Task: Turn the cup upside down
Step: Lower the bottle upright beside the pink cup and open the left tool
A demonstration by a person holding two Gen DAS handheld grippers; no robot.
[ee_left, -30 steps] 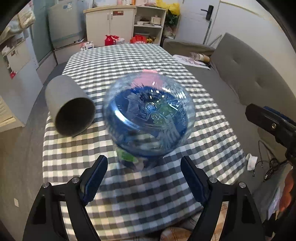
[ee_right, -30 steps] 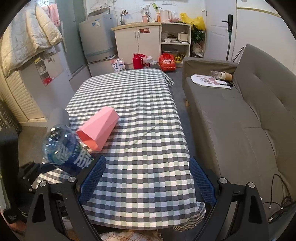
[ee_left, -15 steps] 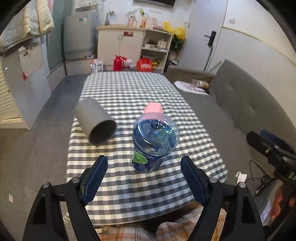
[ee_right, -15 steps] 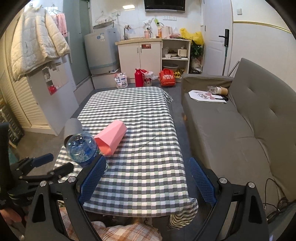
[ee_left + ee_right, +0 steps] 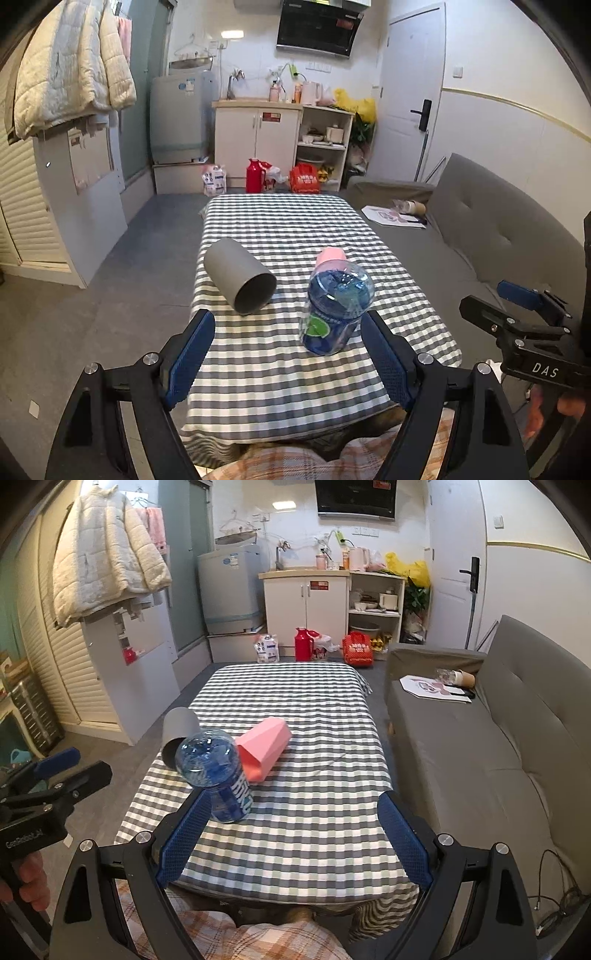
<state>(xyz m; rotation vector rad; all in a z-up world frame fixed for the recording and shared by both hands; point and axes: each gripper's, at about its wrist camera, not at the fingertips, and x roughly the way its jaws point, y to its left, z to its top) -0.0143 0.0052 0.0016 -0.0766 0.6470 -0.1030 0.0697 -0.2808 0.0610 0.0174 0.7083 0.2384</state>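
Note:
A clear blue cup stands upside down near the front of the checked table; it also shows in the right wrist view. A grey cup lies on its side at the left, its mouth toward me. A pink cup lies on its side behind the blue one. My left gripper is open and empty, held back before the table's front edge. My right gripper is open and empty too, also short of the table.
A grey sofa runs along the table's right side, with papers and a paper cup on it. Cabinets, a washing machine and red items on the floor stand beyond the far end. The person's plaid-clad lap lies below the grippers.
My left gripper has pulled back and up from the blue cup, which stays upside down on the table. My right gripper has also drawn back. Both stayed open.

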